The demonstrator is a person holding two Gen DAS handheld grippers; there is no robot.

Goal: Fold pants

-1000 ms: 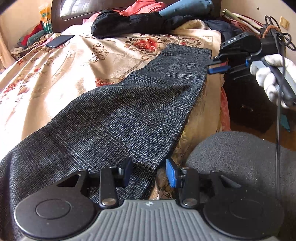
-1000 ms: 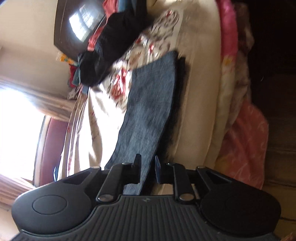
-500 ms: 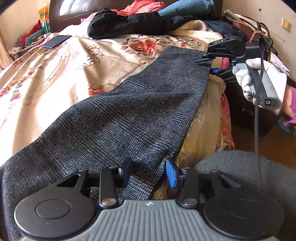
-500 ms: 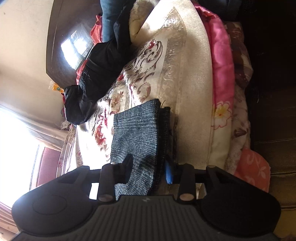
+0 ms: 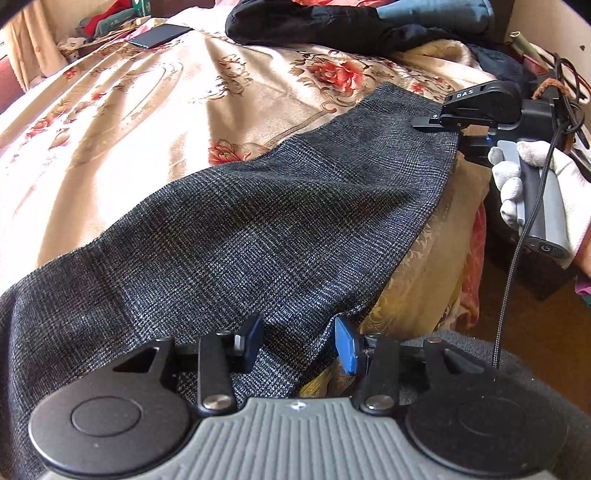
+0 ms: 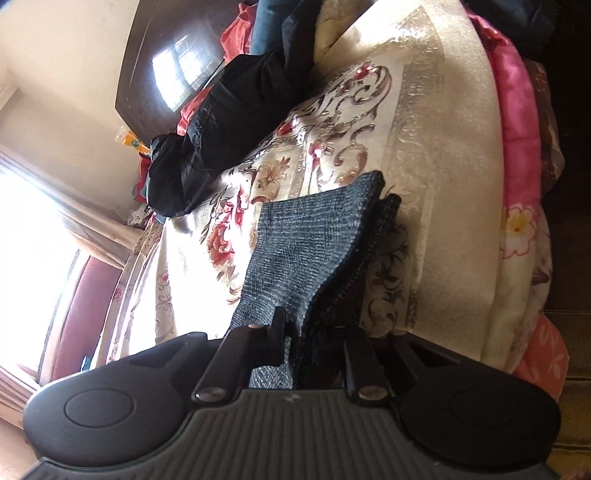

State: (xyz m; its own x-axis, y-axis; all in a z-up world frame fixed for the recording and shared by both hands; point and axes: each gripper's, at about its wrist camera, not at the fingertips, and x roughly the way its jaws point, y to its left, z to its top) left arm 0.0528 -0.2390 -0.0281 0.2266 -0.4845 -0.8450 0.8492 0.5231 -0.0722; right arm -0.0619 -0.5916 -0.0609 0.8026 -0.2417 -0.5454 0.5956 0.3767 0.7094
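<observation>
Dark grey checked pants [image 5: 258, 236] lie lengthwise along the near edge of a floral bedspread [image 5: 129, 122]. My left gripper [image 5: 297, 341] is open, its fingers astride the pants' near edge at the waist end. My right gripper [image 5: 437, 127], seen in the left wrist view, reaches in from the bed's side with its jaws around the corner of the leg hem. In the right wrist view the hem [image 6: 325, 236] runs between the fingers of the right gripper [image 6: 314, 328]; the jaws still stand apart around the cloth.
A heap of dark and coloured clothes [image 5: 332, 26] lies at the head of the bed. A phone [image 5: 159, 35] lies far left on the bedspread. A grey cushion [image 5: 517, 369] sits below my left gripper. Pink bedding [image 6: 517, 110] hangs down the bed's side.
My right gripper has moved in from beside the bed onto the hem corner, so the cloth now sits between its fingers. My left gripper has edged forward over the pants' near edge.
</observation>
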